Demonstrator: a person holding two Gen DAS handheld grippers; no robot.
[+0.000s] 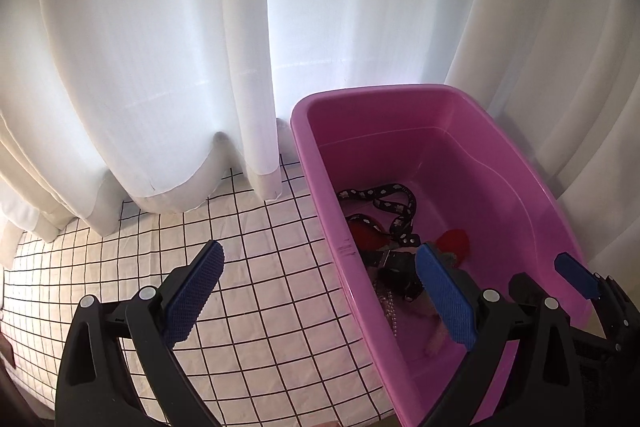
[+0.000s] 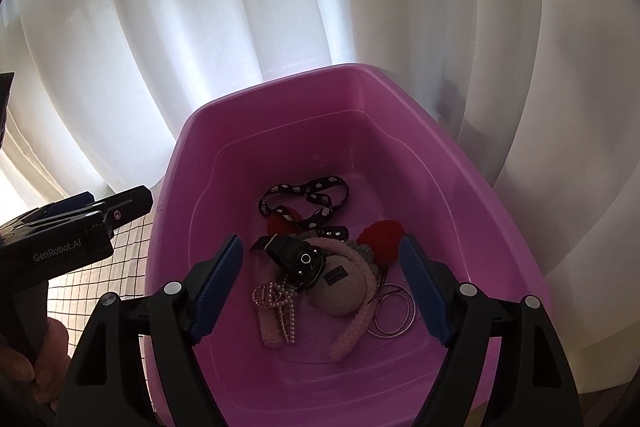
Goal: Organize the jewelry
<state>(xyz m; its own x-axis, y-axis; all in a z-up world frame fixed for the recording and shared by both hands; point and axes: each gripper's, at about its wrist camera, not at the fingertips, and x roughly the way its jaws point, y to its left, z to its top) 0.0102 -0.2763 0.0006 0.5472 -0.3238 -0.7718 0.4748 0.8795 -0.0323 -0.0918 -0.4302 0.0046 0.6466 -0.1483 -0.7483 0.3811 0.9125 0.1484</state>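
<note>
A pink plastic tub (image 2: 460, 163) holds a pile of jewelry: a black patterned strap (image 2: 308, 197), a black watch (image 2: 300, 259), a pearl chain (image 2: 286, 311), a pink fuzzy headband (image 2: 356, 323), red pompoms (image 2: 384, 233) and thin hoops (image 2: 392, 311). My right gripper (image 2: 320, 291) is open and empty, just above the pile inside the tub. My left gripper (image 1: 320, 295) is open and empty, straddling the tub's left wall (image 1: 340, 227). The strap also shows in the left wrist view (image 1: 384, 199). The left gripper appears at the left of the right wrist view (image 2: 80, 227).
A white cloth with a black grid (image 1: 240, 267) covers the table left of the tub. White curtains (image 1: 160, 67) hang close behind the tub and cloth. The right gripper's fingertip (image 1: 576, 273) shows at the tub's right side.
</note>
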